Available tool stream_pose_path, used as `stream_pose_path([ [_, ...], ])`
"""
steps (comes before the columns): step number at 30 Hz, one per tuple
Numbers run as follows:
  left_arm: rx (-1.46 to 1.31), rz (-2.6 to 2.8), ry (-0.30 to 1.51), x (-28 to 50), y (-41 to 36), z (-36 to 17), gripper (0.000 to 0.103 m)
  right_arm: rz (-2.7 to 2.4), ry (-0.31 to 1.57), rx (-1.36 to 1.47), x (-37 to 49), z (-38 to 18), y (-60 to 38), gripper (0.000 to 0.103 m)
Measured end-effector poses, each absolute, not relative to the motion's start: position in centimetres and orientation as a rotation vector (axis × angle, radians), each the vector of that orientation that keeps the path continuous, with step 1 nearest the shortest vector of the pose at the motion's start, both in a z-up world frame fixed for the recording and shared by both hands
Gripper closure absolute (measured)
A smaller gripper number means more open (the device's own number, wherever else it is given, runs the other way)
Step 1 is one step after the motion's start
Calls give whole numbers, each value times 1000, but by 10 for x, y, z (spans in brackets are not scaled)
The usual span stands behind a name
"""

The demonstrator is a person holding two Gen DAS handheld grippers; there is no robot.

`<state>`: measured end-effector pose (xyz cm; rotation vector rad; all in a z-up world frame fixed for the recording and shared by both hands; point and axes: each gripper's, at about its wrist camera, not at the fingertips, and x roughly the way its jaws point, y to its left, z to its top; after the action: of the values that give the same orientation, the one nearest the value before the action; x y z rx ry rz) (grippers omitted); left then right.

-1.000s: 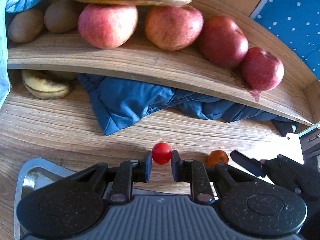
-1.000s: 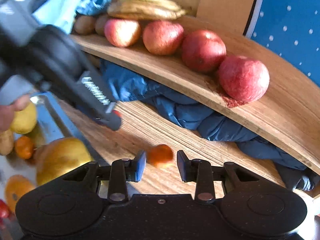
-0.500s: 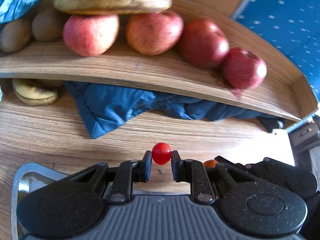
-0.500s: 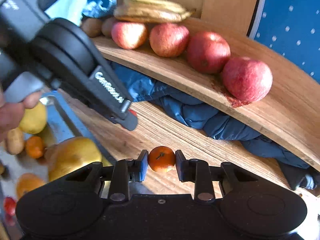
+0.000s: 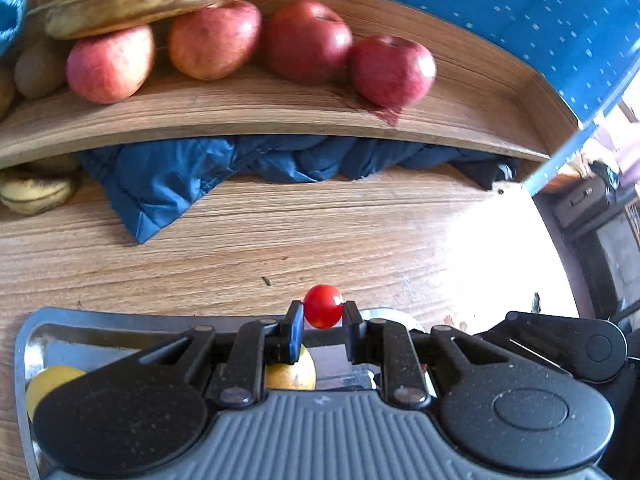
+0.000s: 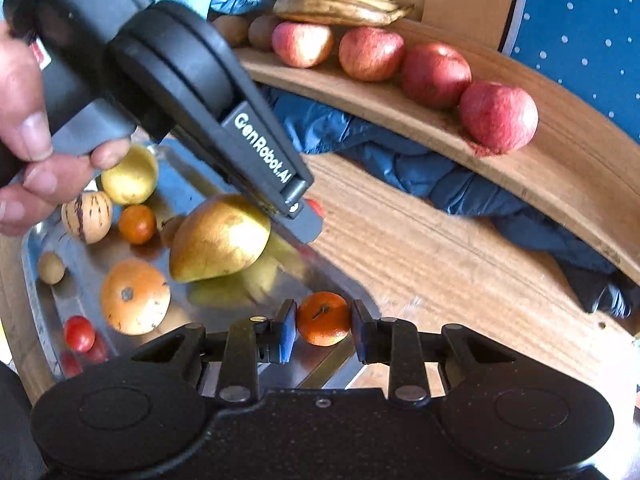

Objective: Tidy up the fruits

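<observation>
Wood-grain table (image 5: 360, 232), a metal tray (image 6: 192, 184) of fruit at its near left; far off, a curved wooden shelf (image 5: 256, 108) carries apples (image 5: 304, 40) and bananas – blue cloth (image 5: 172, 176) bunched beneath. Left gripper (image 5: 323, 322) pinches a tomato (image 5: 322, 306) – right gripper (image 6: 323, 330) clamps a tangerine (image 6: 323, 318), both over the tray's edge

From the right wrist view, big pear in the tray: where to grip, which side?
Grip the pear across its wide belly, coming from above. It lies on its side in the metal tray, narrow end toward the orange; the taper would likely slip. Both tools are full now.
</observation>
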<state>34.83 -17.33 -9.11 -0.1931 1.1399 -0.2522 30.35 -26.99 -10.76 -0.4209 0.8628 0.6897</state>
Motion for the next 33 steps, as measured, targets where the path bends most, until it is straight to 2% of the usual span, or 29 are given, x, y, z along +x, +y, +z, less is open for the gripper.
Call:
stream_pose_path([
  [4, -184, -258, 1140, 345, -176, -89, 81, 676, 872, -420, 300, -109, -270, 72],
  [7, -175, -257, 1129, 342, -177, -87, 74, 665, 863, -407, 296, -106, -273, 68],
  [9, -177, -256, 1116, 338, -176, -83, 67, 649, 859, -401, 292, -102, -274, 65],
  [12, -170, -257, 1082, 328, -174, -75, 50, 618, 850, -377, 285, -95, -276, 55],
  [14, -155, -248, 1059, 320, -173, -69, 36, 589, 847, -350, 278, -90, -278, 44],
  [17, -142, -247, 1028, 305, -166, -60, 28, 544, 841, -317, 265, -84, -281, 37],
  [26, -100, -219, 968, 259, -136, -41, 14, 447, 799, -289, 223, -72, -272, 18],
  [28, -103, -198, 963, 254, -130, -37, 13, 419, 792, -282, 223, -70, -270, 17],
  [33, -144, -123, 928, 243, -111, -32, 4, 399, 782, -247, 237, -62, -271, 6],
])
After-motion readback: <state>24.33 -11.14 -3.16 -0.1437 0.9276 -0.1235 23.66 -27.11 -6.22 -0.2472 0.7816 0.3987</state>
